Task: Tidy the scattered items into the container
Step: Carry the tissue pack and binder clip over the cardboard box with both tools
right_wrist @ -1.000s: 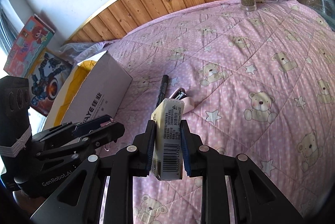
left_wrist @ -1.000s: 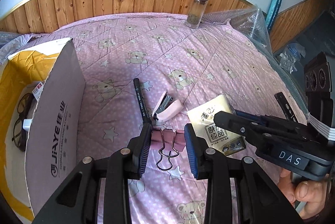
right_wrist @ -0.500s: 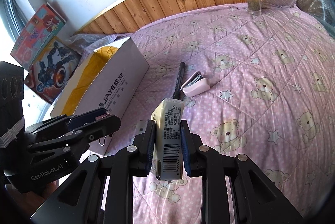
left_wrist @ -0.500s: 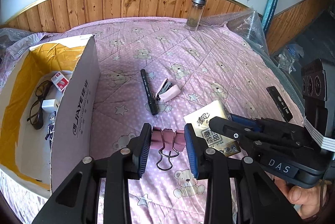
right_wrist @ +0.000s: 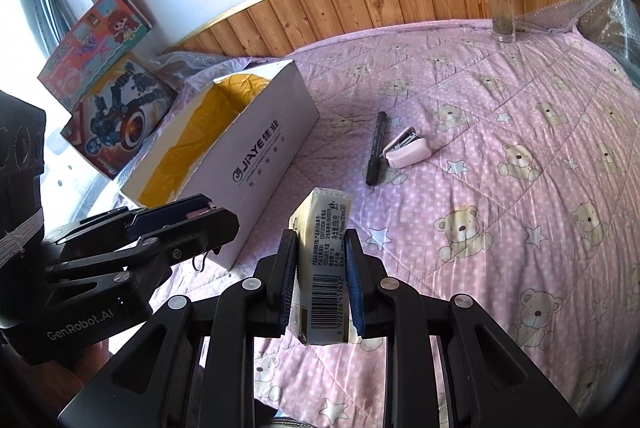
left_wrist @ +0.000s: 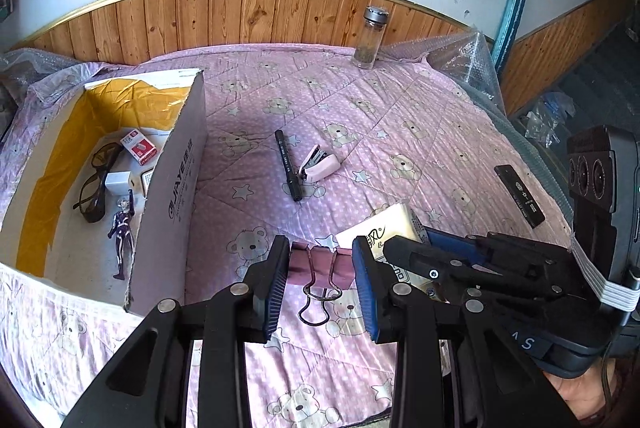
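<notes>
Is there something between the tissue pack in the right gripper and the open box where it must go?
Yes. The left gripper, holding a pink binder clip, sits between the tissue pack and the box. The box opening itself looks uncovered.

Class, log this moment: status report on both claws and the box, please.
Left claw shut on pink binder clip. Right claw shut on tissue pack. Box open, path unobstructed.
</notes>
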`<state>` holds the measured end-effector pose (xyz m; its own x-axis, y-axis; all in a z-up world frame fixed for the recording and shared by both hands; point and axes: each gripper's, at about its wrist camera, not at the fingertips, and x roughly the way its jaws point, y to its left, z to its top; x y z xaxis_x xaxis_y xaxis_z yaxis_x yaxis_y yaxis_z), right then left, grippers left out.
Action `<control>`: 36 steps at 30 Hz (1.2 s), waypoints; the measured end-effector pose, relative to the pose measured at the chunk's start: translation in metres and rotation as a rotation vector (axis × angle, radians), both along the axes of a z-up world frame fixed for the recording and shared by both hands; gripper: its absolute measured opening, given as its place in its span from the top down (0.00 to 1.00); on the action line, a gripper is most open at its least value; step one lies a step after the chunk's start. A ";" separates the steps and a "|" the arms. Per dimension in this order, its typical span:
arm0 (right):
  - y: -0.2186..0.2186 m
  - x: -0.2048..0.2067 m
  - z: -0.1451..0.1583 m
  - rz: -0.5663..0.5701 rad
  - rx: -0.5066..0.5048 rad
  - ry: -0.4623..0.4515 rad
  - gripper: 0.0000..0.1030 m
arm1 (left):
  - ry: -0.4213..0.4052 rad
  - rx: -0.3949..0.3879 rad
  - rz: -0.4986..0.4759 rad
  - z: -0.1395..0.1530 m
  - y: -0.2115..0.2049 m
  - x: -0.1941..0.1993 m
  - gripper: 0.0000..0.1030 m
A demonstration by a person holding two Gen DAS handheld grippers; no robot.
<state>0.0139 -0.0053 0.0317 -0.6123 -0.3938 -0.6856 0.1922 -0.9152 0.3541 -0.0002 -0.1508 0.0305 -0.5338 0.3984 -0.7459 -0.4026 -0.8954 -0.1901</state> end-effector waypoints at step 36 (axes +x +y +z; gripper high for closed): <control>-0.110 -0.019 0.070 0.225 0.098 0.149 0.76 | 0.093 0.108 0.191 0.058 -0.136 0.000 0.68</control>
